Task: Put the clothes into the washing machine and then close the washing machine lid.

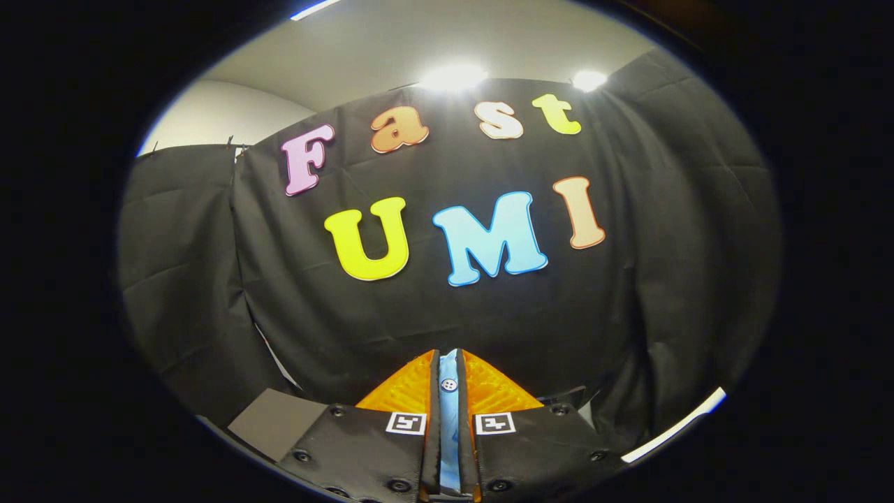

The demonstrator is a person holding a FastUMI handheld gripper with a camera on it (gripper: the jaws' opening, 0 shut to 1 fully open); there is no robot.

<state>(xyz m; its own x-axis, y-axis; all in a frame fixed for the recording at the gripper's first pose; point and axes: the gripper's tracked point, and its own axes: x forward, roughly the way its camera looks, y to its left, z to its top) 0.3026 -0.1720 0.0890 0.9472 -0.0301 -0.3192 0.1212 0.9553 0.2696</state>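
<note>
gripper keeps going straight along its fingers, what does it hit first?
Probably the black cloth wall. The gripper is shut on a light blue garment with a button and points at the cloth; nothing else shows between them, though depth is unclear.

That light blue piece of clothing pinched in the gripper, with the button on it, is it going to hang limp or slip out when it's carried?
The light blue cloth is probably thin and floppy: it is squeezed into a narrow strip between the gripper's orange fingers. It likely holds, since both ribbed fingers press on it. It seems light, but how much hangs below is hidden.

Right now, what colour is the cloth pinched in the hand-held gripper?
Light blue cloth with a button, best in the gripper view.
</note>
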